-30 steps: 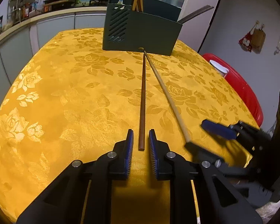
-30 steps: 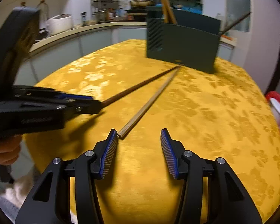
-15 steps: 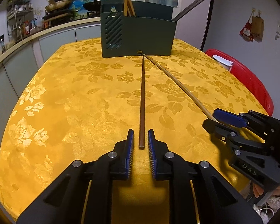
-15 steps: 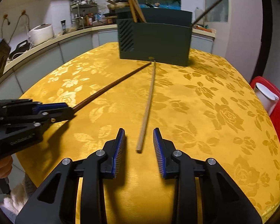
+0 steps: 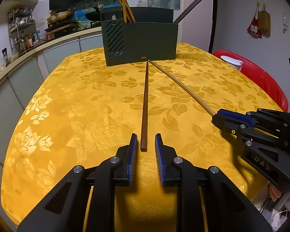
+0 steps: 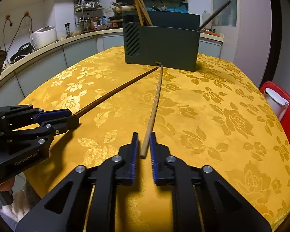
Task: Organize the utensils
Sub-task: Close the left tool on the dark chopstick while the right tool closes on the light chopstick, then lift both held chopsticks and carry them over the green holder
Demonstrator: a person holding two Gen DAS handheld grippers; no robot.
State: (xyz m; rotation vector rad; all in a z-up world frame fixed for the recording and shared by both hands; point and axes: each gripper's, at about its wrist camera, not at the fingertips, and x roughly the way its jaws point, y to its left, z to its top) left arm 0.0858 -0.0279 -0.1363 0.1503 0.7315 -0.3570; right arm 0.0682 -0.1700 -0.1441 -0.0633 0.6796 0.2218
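Note:
A dark brown chopstick (image 5: 145, 100) and a light bamboo chopstick (image 6: 154, 104) lie on the yellow tablecloth (image 5: 67, 116). Their far tips meet at the foot of a dark green utensil holder (image 5: 145, 40) that holds several chopsticks. My left gripper (image 5: 145, 137) straddles the near end of the dark chopstick. Its jaws are opening slightly, with a gap on each side of the stick. My right gripper (image 6: 144, 135) is closing its jaws onto the near end of the bamboo chopstick, and the pads pinch it. Each gripper also shows in the other's view: the right gripper (image 5: 215, 118), the left gripper (image 6: 73, 117).
A red chair (image 5: 261, 77) with a white cup (image 5: 232, 62) on it stands off the table's right edge. A kitchen counter (image 5: 48, 44) with a rice cooker (image 6: 44, 36) and shelves curves behind and to the left. A person's hand holds each gripper below the table's front edge.
The right gripper swung into line with the bamboo chopstick and its jaws went from wide apart to pinching the stick's end. The left gripper stayed at the dark chopstick's end.

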